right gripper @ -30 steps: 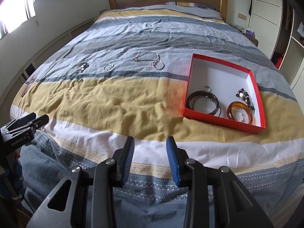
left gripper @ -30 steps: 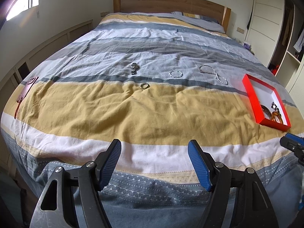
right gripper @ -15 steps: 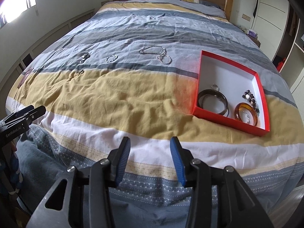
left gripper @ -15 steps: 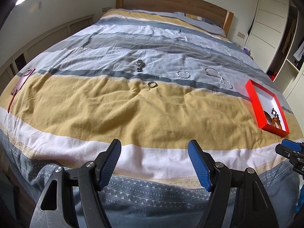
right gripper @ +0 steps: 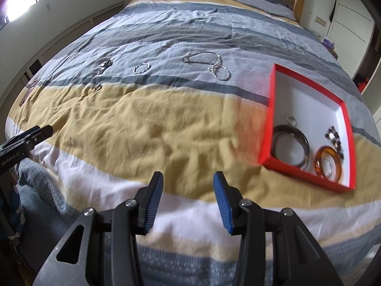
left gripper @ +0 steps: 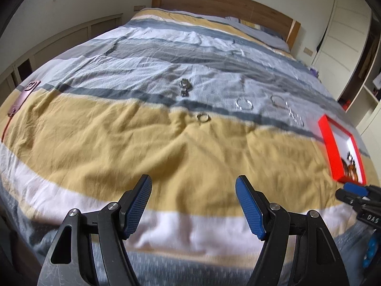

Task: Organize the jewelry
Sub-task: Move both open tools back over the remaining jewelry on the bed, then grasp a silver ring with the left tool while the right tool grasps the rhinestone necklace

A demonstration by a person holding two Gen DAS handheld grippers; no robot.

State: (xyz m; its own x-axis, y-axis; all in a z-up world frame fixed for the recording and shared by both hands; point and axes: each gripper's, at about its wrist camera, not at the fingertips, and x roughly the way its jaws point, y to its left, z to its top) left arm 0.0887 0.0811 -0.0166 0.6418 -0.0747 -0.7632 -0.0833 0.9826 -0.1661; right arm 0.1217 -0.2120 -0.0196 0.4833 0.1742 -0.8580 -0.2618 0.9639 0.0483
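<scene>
right gripper fingers spread wider.

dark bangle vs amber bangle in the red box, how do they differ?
Colour: the dark bangle is brown-black and looks opaque; the amber bangle is translucent orange.
Size: the dark bangle is the wider ring and the amber bangle the smaller.
Place: the dark bangle lies by the left wall of the red box, the amber bangle to its right near the front wall.
Shared: both lie flat on the white floor of the box, neither held.
</scene>
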